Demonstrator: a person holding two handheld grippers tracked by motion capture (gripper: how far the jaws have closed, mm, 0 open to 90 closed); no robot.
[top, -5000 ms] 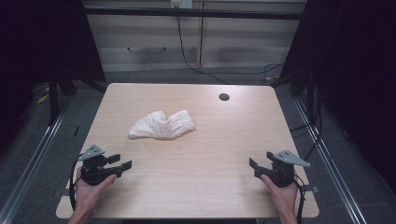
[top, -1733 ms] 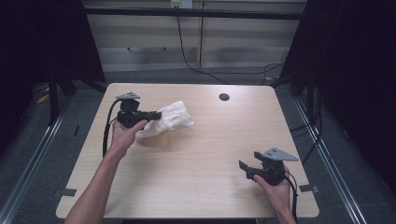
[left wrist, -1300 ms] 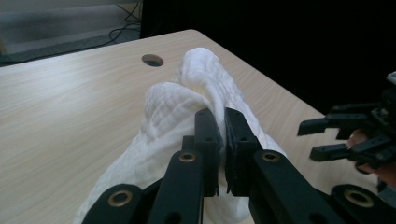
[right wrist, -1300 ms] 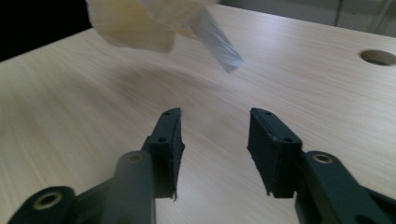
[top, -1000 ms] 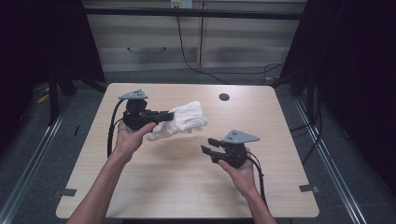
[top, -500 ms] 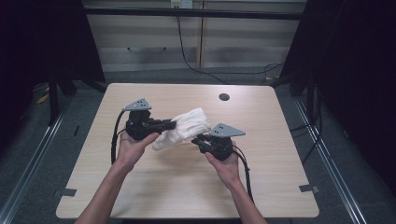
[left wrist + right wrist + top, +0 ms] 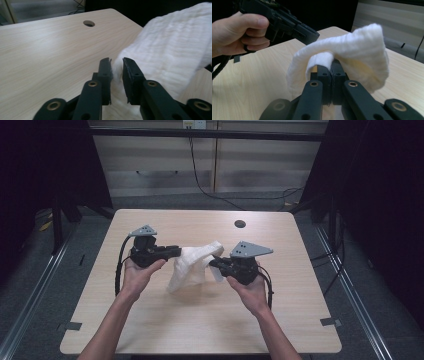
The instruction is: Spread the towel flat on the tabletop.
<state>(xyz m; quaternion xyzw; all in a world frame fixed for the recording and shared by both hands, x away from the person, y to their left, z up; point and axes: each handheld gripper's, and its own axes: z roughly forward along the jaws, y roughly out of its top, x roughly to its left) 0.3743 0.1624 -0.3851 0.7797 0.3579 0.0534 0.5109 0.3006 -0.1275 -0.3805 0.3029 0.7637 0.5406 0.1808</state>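
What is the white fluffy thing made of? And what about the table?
The white cloth looks like soft woven cotton, perhaps a towel: its surface is ribbed and matte, and it droops in folds. The table looks like pale wood or a wood-look laminate: fine grain lines run across a smooth, slightly shiny top. Which one can't be told from here.

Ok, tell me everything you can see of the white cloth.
The white crumpled cloth looks like soft, ribbed or quilted fabric, plain, with no print. It hangs lifted between the two grippers above the pale wooden table, its upper edge stretched across and a fold drooping toward the tabletop; whether it touches the wood is unclear. The right gripper has its jaws shut on one edge. The left gripper has cloth between its jaws, which have just been opening and stand slightly apart.
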